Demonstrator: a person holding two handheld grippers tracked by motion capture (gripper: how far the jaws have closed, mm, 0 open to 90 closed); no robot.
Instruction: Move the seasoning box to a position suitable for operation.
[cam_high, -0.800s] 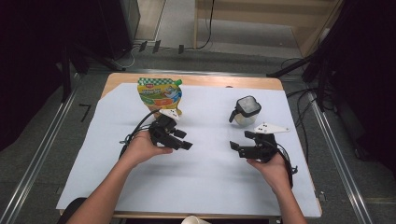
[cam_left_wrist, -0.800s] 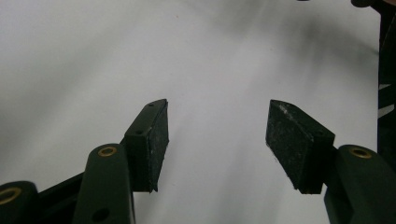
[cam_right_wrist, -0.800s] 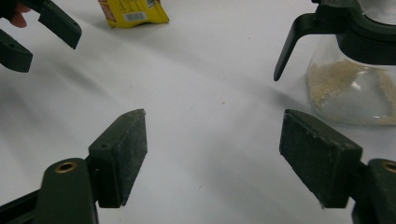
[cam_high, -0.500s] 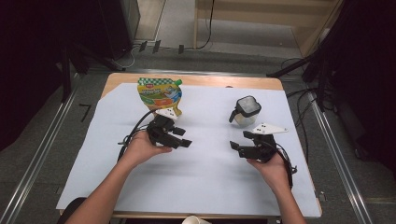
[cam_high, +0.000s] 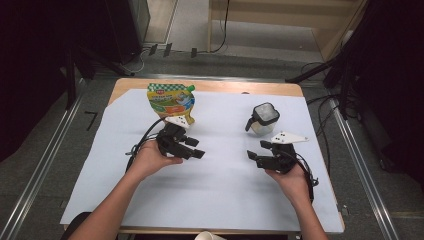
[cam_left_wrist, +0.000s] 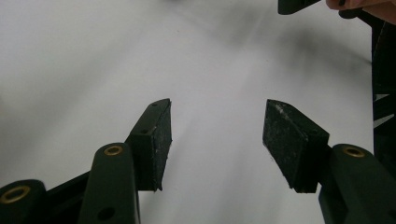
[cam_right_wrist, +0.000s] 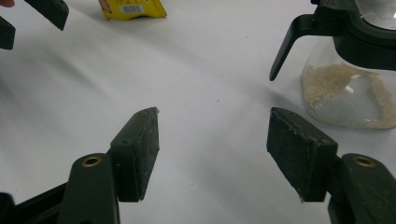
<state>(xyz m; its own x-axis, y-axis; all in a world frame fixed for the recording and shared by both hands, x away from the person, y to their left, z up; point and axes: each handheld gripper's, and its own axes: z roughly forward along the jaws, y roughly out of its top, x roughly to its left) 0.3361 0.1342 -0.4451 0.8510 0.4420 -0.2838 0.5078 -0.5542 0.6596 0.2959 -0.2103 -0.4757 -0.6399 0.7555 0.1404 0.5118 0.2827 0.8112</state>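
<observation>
While both jaw pairs stand wide and empty, left gripper (cam_high: 192, 148) and right gripper (cam_high: 256, 152) face across white sheet (cam_high: 220, 185); one green-yellow printed pouch (cam_high: 170, 101) far-left, one black-lidded glass jug (cam_high: 262, 119), apparently holding grain, beside the right gripper.

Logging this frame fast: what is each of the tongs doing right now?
Left tongs: open, nothing between the jaws.
Right tongs: open, holding nothing; the glass jar stands apart.

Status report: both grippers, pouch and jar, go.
Left gripper open, empty, over the sheet. Right gripper open, empty, near the jar. Pouch upright behind the left gripper. Nothing in the way.
</observation>
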